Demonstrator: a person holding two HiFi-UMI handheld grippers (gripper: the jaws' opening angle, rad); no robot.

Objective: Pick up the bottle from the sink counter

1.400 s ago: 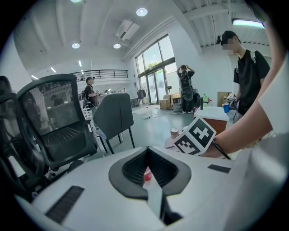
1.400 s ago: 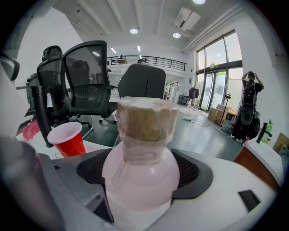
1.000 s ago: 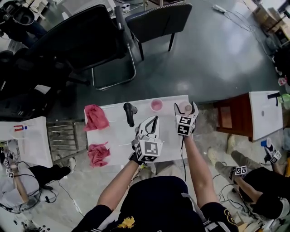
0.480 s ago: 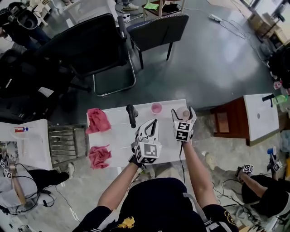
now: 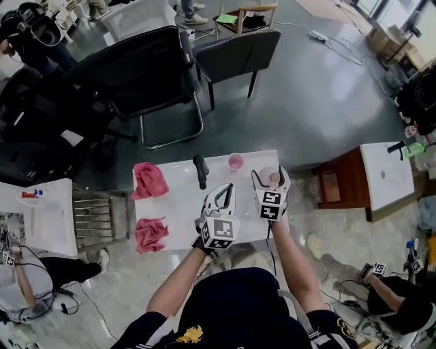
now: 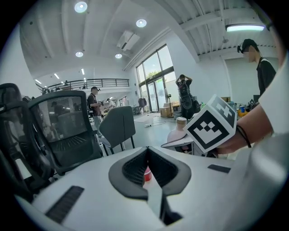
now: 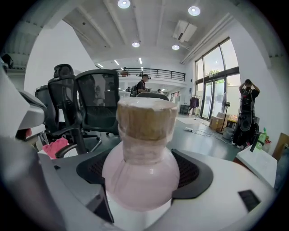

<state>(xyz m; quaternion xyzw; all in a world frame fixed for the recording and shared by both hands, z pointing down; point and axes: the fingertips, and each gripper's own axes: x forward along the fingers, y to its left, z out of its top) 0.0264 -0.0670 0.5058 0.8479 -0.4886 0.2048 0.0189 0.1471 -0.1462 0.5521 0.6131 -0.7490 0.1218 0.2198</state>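
Pink bottle (image 7: 142,153) with a tan cap is pinched in my right tool (image 5: 271,178), at the white bench's (image 5: 170,204) far right corner. My left tool (image 6: 146,151) is pressed together. Only the head view shows two pink rags (image 5: 148,178), a pink cup (image 5: 236,161) and the grey floor (image 5: 320,102).

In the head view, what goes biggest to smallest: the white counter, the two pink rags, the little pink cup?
1. White counter.
2. Upper crumpled pink rag and lower crumpled pink rag: about alike, no ranking.
3. Small round pink cup.

Black office chairs (image 5: 129,68) stand on a glossy grey floor (image 5: 320,102) under round ceiling lights (image 7: 124,4)
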